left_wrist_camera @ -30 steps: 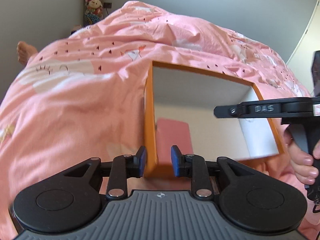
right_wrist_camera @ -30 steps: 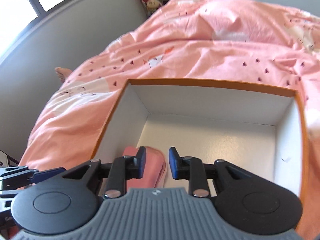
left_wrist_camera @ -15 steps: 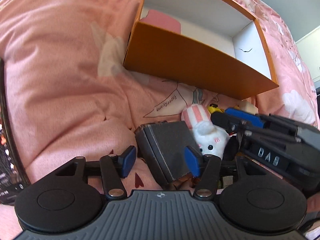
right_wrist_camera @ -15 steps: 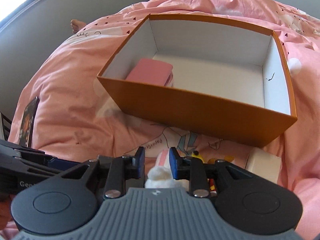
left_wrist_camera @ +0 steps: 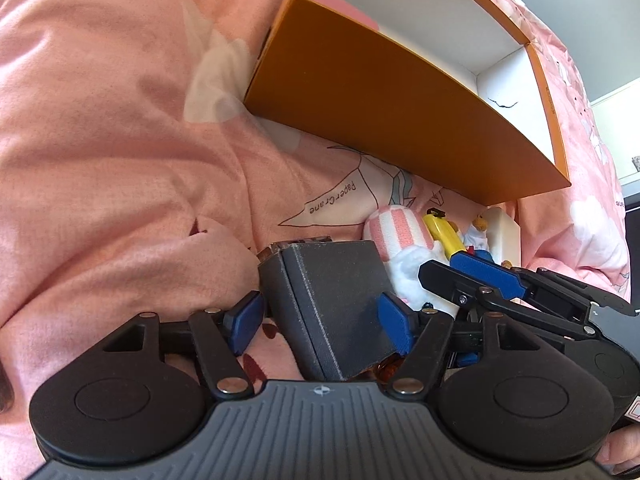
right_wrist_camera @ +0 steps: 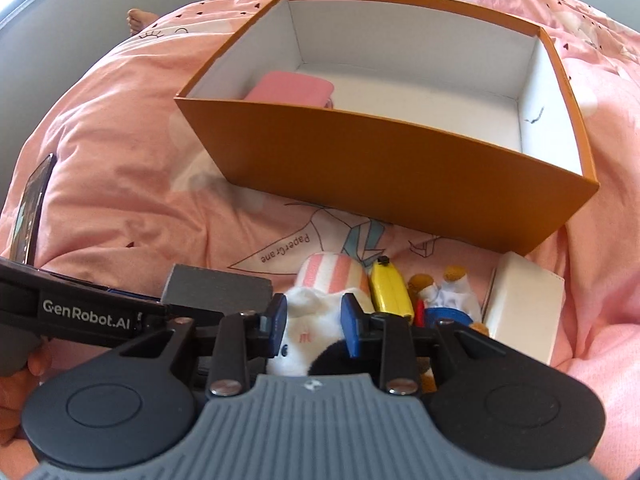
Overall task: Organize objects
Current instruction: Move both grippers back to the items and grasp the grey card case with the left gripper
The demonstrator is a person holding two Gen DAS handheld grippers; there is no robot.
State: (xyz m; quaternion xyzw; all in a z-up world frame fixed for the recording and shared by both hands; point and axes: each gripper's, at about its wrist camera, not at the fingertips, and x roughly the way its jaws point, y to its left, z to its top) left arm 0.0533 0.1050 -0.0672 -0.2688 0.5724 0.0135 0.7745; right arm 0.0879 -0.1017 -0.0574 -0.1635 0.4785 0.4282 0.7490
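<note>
Left tongs (left_wrist_camera: 320,322) opening wide around dark grey rectangular case (left_wrist_camera: 336,304). Right tongs (right_wrist_camera: 311,326) narrow, opening, astride white plush toy (right_wrist_camera: 316,322). Ahead of both, orange cardboard box (right_wrist_camera: 384,168) holding flat pink pouch (right_wrist_camera: 290,87), on pink bed quilt (right_wrist_camera: 120,152).

Orange box (right_wrist_camera: 360,160): one, open-topped, upper centre of the frame.
Pink pouch (right_wrist_camera: 290,86): one, inside the box at its left end.
Grey case (left_wrist_camera: 336,300): one, lower centre.
White plush toy (right_wrist_camera: 320,320): one, with a pink-striped part, lower centre.
Yellow toy (right_wrist_camera: 390,290): one, right of the plush.
Small bear figures (right_wrist_camera: 452,280): two, lower right.
White carton (right_wrist_camera: 524,304): one, lower right.
Phone (right_wrist_camera: 34,208): one, left edge.
Bare foot (right_wrist_camera: 138,20): one, upper left.
</note>
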